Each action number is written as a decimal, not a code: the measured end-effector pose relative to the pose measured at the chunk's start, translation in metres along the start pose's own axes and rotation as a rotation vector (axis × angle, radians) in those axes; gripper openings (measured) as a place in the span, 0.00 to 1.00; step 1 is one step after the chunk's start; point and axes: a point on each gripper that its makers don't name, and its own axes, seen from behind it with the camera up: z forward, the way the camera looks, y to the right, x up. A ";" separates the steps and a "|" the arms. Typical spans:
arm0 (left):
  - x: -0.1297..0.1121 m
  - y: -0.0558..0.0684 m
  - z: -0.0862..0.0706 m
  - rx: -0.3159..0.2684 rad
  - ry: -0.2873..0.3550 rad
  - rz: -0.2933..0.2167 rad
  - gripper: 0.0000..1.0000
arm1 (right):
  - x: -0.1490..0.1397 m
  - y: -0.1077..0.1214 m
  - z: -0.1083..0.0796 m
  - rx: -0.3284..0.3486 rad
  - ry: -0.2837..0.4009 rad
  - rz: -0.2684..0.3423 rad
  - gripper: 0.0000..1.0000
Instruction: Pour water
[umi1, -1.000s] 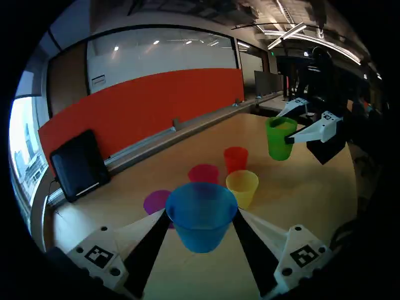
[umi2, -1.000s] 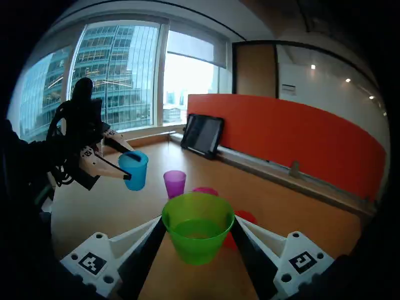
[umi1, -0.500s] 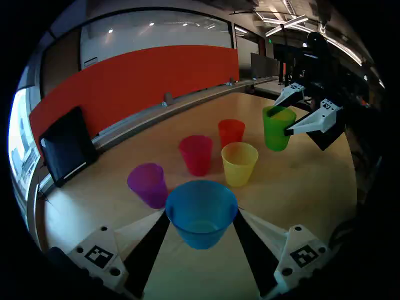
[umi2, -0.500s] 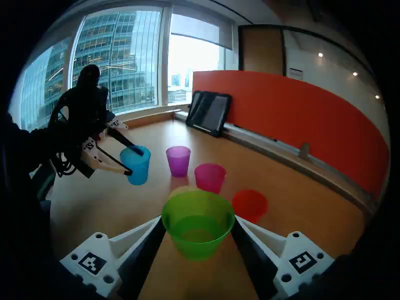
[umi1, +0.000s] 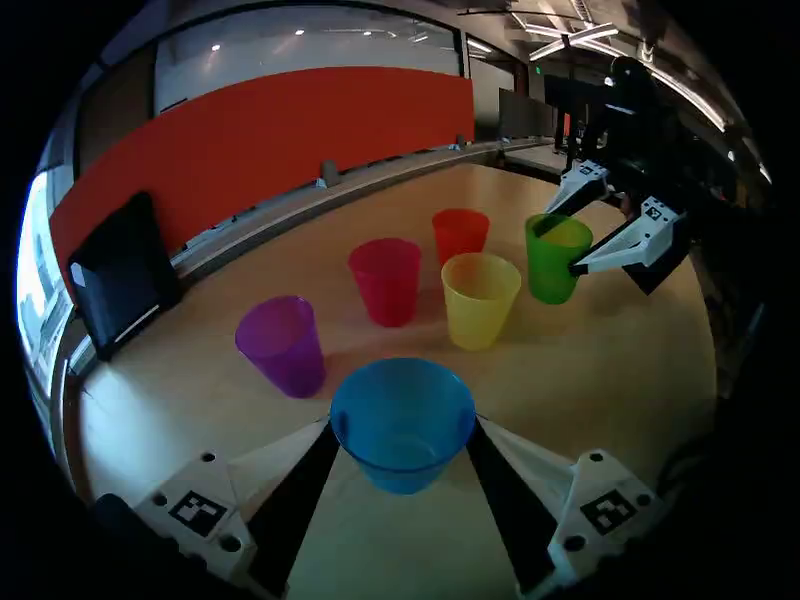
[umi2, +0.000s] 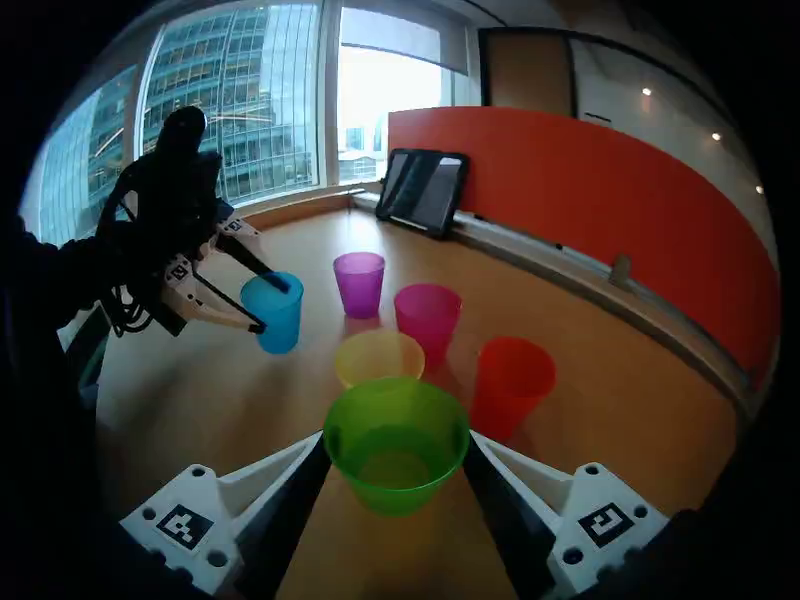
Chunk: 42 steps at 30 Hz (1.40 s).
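Left gripper (umi1: 402, 425) clamped on blue cup (umi1: 402, 455), cup upright between its fingers. Right gripper (umi2: 396, 445) clamped on green cup (umi2: 396, 480), also upright. Ahead of left gripper on tabletop (umi1: 600, 370): purple cup (umi1: 282, 343), pink cup (umi1: 385, 280), yellow cup (umi1: 480, 298), orange cup (umi1: 460, 233).

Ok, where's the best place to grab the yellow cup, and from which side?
Probably take the yellow cup by its upper wall just under the rim, coming in level from the bare-table side nearest the left gripper view. It stands upright and flares upward; the pink cup and red cup crowd its far side.
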 end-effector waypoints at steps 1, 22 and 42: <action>-0.001 0.000 0.001 -0.001 -0.002 -0.001 0.87 | -0.001 0.000 0.001 0.000 -0.002 0.000 0.91; -0.023 -0.002 0.008 -0.005 -0.045 -0.013 0.87 | -0.015 0.000 0.012 -0.001 -0.027 0.000 0.91; -0.041 0.001 -0.006 0.010 -0.055 -0.062 0.96 | -0.029 0.000 0.018 -0.021 -0.053 -0.015 0.92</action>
